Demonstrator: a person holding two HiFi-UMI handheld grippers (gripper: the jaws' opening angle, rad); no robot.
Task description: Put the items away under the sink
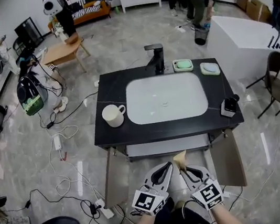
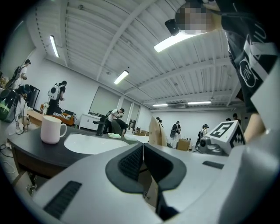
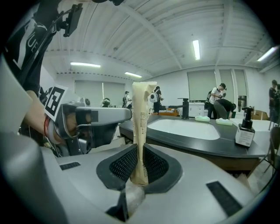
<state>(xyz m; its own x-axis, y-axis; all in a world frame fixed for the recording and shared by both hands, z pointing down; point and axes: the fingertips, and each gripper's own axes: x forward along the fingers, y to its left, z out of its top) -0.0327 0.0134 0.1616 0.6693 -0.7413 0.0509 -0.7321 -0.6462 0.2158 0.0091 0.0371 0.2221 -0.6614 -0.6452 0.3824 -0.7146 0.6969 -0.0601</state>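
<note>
Bright, even light from ceiling tube lamps (image 2: 179, 39); nearest one blooms white. Lamp streaks glint on glossy floor (image 1: 267, 159); shadows faint. Heavy fisheye bend, black corners in both gripper views. Left gripper (image 2: 142, 148) close to lens, soft. Far background hazy.

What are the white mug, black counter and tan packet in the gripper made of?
White mug: likely glazed ceramic, smooth with a soft sheen. Black sink counter: stone or stone-look slab, dark and matte. Tan flat packet: probably kraft paper, dull, creased, with small print.
</note>
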